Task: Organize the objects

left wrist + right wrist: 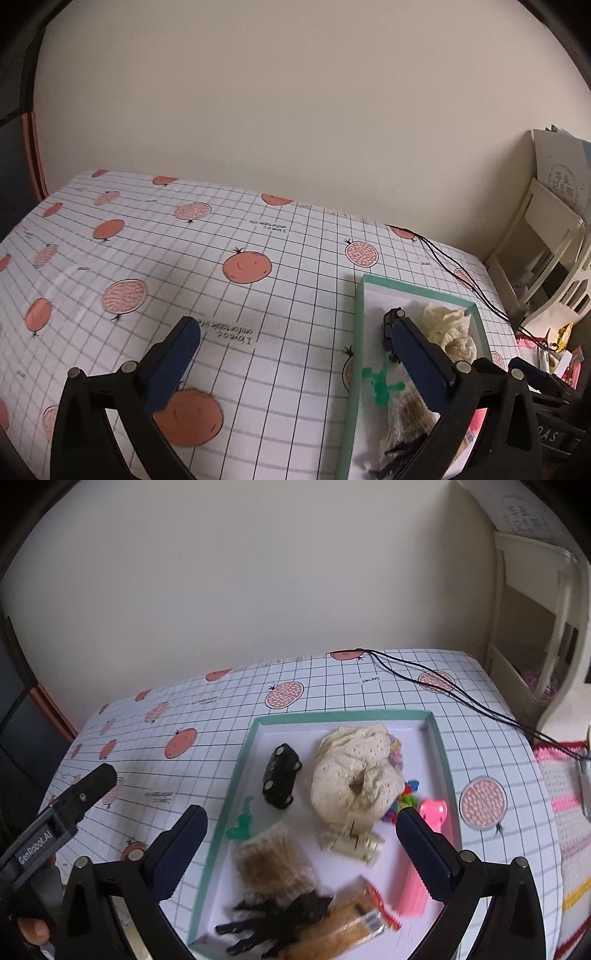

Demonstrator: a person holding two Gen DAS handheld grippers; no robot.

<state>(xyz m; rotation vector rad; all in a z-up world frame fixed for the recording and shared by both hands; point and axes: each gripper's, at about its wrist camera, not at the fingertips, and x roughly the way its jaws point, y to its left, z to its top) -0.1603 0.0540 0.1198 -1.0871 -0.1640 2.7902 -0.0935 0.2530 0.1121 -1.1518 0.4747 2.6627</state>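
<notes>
Filled tray (439,746) below the right gripper's (301,836) spread, empty jaws

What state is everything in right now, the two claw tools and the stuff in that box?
Left gripper: open, empty, above the table.
Right gripper: open, empty, over the box.
Green-rimmed box: lidless, filled with items.
Toy car: on its wheels in the box.
Cream knitted piece: crumpled in a heap.
Pink dispenser: lying flat along the box's right wall.
Black cables: slack across the table.
</notes>
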